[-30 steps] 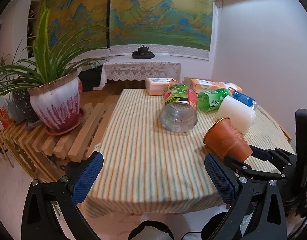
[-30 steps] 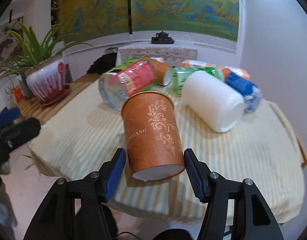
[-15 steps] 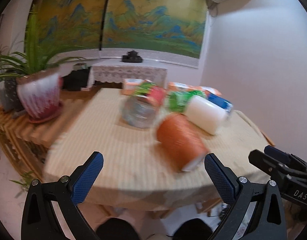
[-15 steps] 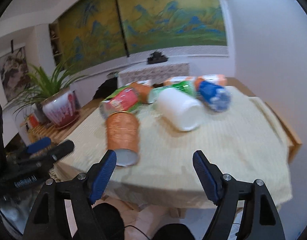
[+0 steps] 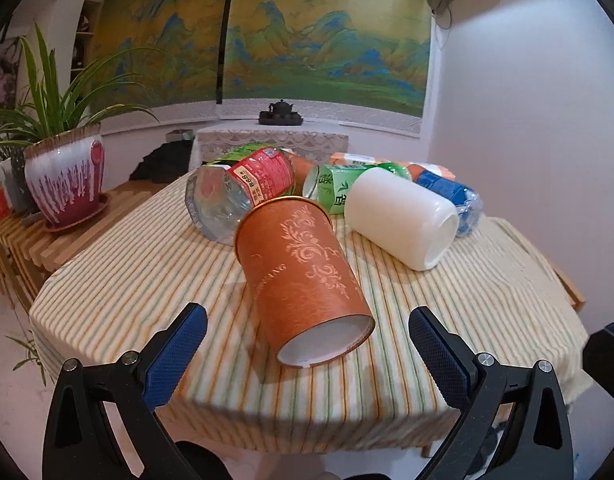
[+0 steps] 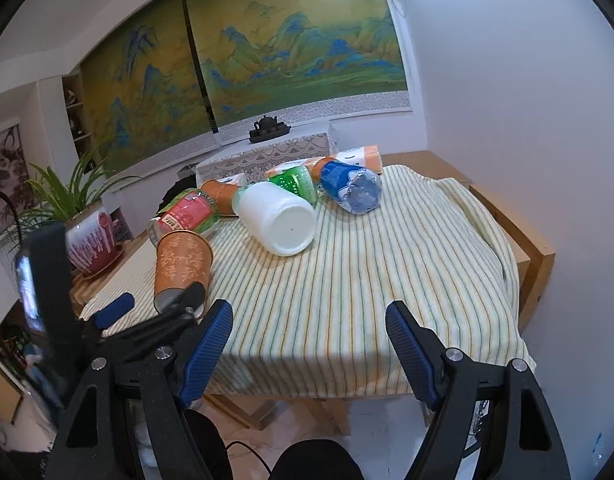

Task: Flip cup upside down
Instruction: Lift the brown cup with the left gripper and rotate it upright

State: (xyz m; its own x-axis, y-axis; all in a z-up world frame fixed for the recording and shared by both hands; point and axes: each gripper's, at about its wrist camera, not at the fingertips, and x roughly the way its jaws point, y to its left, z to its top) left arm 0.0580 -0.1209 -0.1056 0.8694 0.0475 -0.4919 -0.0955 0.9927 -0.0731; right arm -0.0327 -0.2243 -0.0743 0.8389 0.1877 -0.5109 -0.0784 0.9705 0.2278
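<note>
An orange paper cup (image 5: pixel 303 280) with a pale floral print lies on its side on the striped tablecloth (image 5: pixel 147 280), its white base toward me and its mouth away. My left gripper (image 5: pixel 303 334) is open, its blue-padded fingers apart on either side of the cup's base, not touching it. The cup also shows in the right wrist view (image 6: pixel 183 268) at the left. My right gripper (image 6: pixel 309 328) is open and empty over the table's near edge, to the right of the cup. The left gripper's fingers (image 6: pixel 187 294) reach toward the cup there.
Behind the cup lie a clear bottle with a red label (image 5: pixel 243 192), a green bottle (image 5: pixel 335 188), a white cylinder (image 5: pixel 399 216) and a blue-labelled bottle (image 5: pixel 451 192). A potted plant (image 5: pixel 63 176) stands on a slatted bench at left. The wall is close on the right.
My right gripper has let go of the orange cup and drawn back to the right. The cup now lies on the table. My left gripper has swung in front of the cup.
</note>
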